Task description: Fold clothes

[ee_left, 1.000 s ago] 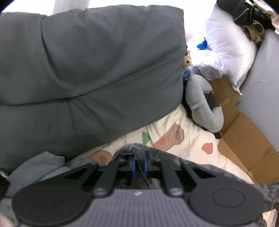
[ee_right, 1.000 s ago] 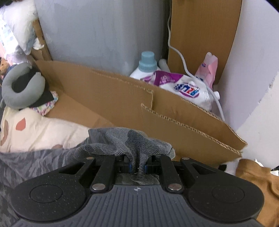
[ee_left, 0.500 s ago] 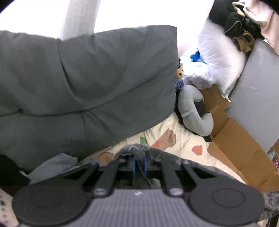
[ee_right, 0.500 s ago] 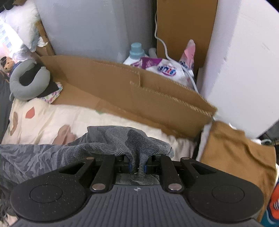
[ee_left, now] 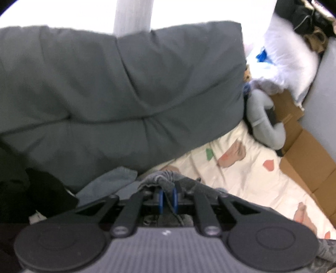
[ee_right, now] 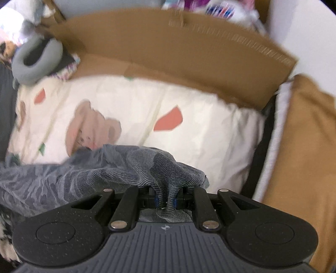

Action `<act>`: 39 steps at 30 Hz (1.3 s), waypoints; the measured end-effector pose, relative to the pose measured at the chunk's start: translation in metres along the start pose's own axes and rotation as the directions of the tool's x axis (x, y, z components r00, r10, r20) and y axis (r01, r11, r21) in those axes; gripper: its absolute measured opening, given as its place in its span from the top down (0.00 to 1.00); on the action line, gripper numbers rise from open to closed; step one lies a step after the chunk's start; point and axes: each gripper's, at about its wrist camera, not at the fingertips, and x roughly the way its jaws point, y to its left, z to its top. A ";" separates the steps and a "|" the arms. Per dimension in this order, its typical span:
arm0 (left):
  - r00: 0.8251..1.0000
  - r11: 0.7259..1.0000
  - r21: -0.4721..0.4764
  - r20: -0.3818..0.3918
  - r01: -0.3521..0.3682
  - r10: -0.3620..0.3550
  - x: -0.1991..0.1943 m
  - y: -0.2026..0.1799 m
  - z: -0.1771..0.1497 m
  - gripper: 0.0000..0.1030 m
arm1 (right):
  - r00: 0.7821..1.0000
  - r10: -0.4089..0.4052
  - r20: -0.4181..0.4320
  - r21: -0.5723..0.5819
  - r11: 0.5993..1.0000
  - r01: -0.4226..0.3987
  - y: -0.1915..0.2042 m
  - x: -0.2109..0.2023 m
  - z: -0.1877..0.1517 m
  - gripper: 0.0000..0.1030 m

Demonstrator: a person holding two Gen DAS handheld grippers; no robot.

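Now both claws grip the same grey patterned garment (ee_right: 63,178). Right claw (ee_right: 165,199) is closed on a bunched fold of it, and the cloth spreads toward 9 o'clock over the cream printed bedsheet (ee_right: 199,136). Left claw (ee_left: 167,196) is closed on another edge of the garment. A dark grey duvet (ee_left: 115,94) fills the left view at 12 o'clock, with cardboard (ee_left: 304,159) at 3 o'clock.

No legible text, brand, number or sign was found in either view. Coloured print was noted on a white package (ee_right: 220,8) behind the cardboard (ee_right: 189,48), but it was too blurred to be read.
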 end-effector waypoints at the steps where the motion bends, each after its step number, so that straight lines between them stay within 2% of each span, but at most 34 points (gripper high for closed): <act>1: 1.000 1.000 0.002 -0.005 -0.006 0.006 0.008 0.000 -0.002 0.91 | 1.000 -0.004 -0.010 -0.002 1.000 0.004 0.000 0.012 0.000 0.88; 4: 1.000 1.000 0.003 -0.017 -0.020 0.020 0.028 0.001 -0.005 0.90 | 1.000 -0.017 -0.025 0.000 1.000 0.017 -0.001 0.044 0.003 0.84; 8: 0.998 0.999 0.018 -0.035 -0.043 0.044 0.048 0.001 -0.005 0.90 | 0.999 -0.040 -0.016 0.029 0.999 0.041 -0.006 0.060 0.013 0.57; 13: 0.996 0.998 0.028 -0.052 -0.064 0.066 0.059 0.000 -0.006 0.90 | 0.999 -0.052 -0.002 -0.011 0.999 0.052 -0.006 0.053 0.014 0.38; 21: 0.994 0.996 0.031 -0.069 -0.083 0.085 0.063 -0.001 -0.009 0.88 | 0.994 -0.085 0.074 -0.066 0.994 0.090 -0.009 0.018 0.001 0.36; 25: 0.993 0.996 0.029 -0.076 -0.088 0.090 0.064 0.001 -0.010 0.88 | 0.994 -0.074 0.076 -0.080 0.994 0.081 -0.012 0.009 -0.011 0.36; 30: 0.992 0.995 0.031 -0.082 -0.094 0.096 0.065 0.002 -0.012 0.88 | 0.997 -0.070 0.033 -0.113 0.991 0.073 -0.010 0.027 -0.037 0.37; 39: 0.991 0.995 0.040 -0.094 -0.093 0.097 0.066 0.006 -0.012 0.87 | 0.997 -0.068 0.030 -0.211 0.975 0.073 0.007 0.064 -0.085 0.37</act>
